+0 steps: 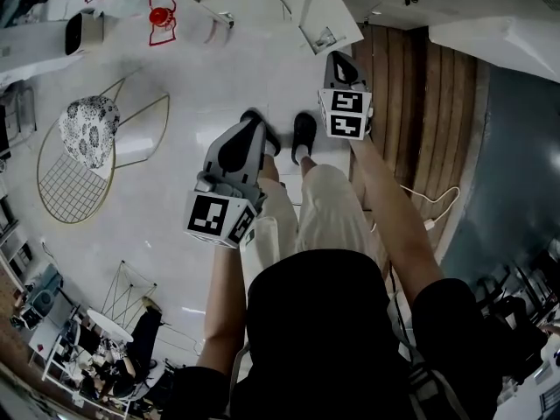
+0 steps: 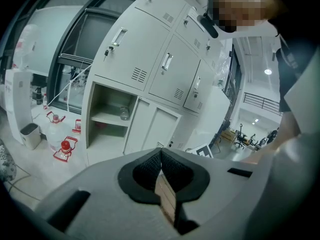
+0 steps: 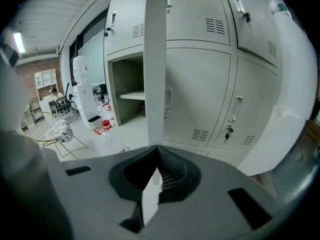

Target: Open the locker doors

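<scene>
Ahead of the right gripper [image 3: 158, 150], one locker door [image 3: 155, 64] stands swung out edge-on; neighbouring doors [image 3: 197, 91] are shut. Both grippers are clenched on nothing (left gripper [image 2: 160, 151] hangs back), likely freed to take another handle [image 3: 236, 106].

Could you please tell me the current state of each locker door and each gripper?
open locker door: swung out, seen edge-on.
other locker doors: closed.
left gripper: jaws shut, nothing between them.
right gripper: jaws shut, tips right at that door's edge; whether they pinch it is unclear.
</scene>
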Motion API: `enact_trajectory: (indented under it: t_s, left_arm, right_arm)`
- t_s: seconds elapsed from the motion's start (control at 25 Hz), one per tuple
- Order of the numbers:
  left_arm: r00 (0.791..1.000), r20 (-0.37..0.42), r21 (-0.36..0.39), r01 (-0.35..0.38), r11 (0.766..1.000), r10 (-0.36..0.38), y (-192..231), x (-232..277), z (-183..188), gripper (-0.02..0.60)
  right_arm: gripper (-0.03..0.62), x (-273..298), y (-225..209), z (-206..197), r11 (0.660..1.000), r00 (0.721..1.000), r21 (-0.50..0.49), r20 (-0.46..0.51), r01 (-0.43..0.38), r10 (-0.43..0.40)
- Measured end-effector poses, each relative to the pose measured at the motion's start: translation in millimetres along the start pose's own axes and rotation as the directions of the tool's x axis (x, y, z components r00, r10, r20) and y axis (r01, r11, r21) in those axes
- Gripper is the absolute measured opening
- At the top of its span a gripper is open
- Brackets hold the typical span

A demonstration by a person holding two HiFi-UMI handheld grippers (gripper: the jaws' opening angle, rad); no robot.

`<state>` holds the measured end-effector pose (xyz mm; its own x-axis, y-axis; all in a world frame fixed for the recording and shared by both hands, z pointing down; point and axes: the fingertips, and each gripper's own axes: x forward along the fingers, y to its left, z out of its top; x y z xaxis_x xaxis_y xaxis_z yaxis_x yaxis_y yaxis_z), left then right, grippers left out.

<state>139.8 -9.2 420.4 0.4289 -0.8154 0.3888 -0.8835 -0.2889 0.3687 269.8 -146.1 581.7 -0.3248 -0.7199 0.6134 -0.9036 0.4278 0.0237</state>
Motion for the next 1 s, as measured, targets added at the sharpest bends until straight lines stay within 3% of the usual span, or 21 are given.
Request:
enact_trajectory:
  t_s: [0.64,0.84,1.0]
  left_arm:
    - [0.999,0.000,0.070,0.032,0.997,-0.032,-13.1,7.5,7.9,0.018]
    - [1.000,-0.012,0.034,0.017,0.999,-0.017,-19.4,4.4,18.4,0.018]
    - [0.999,0.002,0.045,0.032,0.998,-0.032,-21.1,-2.8,19.6,0.018]
  right_arm:
    - [0.003,3.4,-14.4,0.7,1.000,1.000,-0.009,-0.002,-0.002,0.002]
    - [0.003,2.8,-14.3,0.9,1.000,1.000,-0.029,-0.011,-0.011,0.011]
    - [0.003,-0.3,-12.3,4.3,0.998,1.000,-0.060,-0.020,-0.014,0.013]
